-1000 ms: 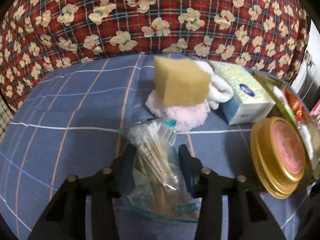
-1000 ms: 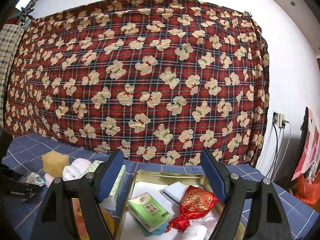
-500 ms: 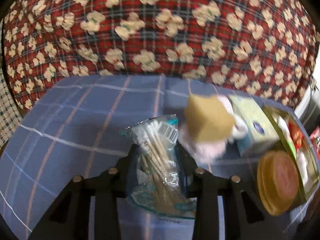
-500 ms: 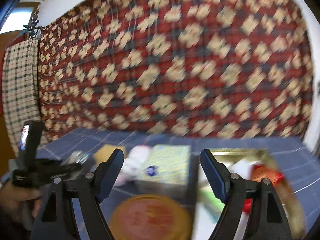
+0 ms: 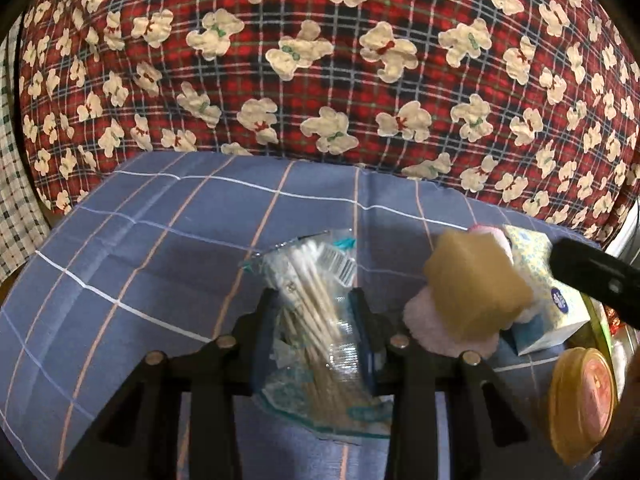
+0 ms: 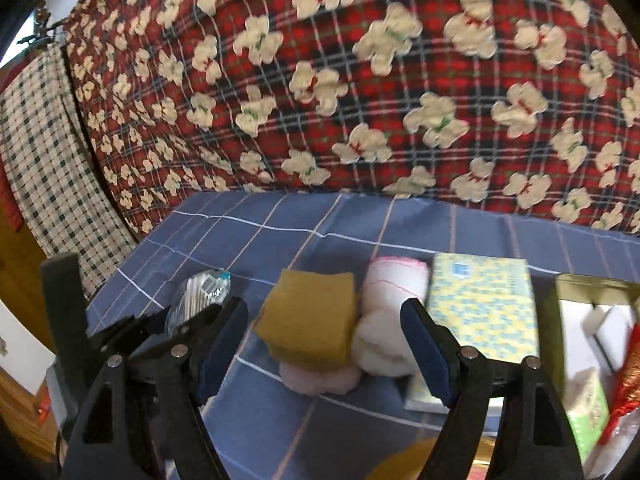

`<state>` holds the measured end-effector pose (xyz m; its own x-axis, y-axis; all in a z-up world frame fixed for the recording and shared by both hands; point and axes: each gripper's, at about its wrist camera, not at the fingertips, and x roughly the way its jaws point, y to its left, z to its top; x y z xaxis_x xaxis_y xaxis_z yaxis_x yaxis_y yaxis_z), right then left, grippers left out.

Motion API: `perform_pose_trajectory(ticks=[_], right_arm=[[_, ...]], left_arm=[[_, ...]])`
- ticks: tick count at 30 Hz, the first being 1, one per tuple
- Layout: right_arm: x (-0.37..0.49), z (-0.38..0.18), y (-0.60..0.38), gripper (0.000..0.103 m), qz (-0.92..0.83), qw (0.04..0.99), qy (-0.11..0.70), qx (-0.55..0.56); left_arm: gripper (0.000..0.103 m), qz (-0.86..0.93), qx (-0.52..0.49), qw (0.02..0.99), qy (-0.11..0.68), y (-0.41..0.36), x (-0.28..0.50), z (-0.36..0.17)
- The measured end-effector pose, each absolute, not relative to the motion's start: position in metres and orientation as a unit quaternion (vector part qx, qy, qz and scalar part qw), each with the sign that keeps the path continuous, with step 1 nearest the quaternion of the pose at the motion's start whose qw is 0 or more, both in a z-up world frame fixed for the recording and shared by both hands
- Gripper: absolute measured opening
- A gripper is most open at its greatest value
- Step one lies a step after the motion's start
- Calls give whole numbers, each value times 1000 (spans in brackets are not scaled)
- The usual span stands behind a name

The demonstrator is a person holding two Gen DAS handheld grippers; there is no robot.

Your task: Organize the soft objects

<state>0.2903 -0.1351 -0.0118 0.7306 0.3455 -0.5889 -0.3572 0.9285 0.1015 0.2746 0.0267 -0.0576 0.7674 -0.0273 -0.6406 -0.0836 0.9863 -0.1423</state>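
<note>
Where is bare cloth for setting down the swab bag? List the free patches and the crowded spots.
Free: the blue checked cloth left of the cotton swab bag, back to the teddy-print blanket.
Crowded: right side, where sponge, pink towel, tissue box and gold lid cluster.

The left tool point(image 5: 314, 316) is clamped tight, while the right tool point(image 6: 324, 344) gapes wide.

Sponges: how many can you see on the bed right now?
1. A yellow sponge sits atop a pink puff, left of the rolled towel, ahead of the open right claw. Others may be hidden in the tin.
</note>
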Motion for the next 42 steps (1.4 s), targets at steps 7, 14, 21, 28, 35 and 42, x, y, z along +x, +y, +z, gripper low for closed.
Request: perform_pose_trajectory(ticks=[7,14,21,28,35,42], right_arm=[[305,-24,-124,81,176,923,344,-9],[311,-33,-114,76,170,918,358,-32],[316,-43,-106,59,165,912,372,-57],[305,-36,-104,51,165,921,346,-70],[286,-25,-108,51,157,939,298,-73],[260,-19,-117,51,152,957,236,-68]], left_arm=[[35,20,-93,935,343,31,274,-58],[35,26,-98,932,349,34,274,-61],[35,24,-101,930,352,34,273,-62],[35,5,-114,933,342,33,271,-59],[35,-20,-131,935,330,32,268,-56],[35,-41,-116,942,312,18,261,-52]])
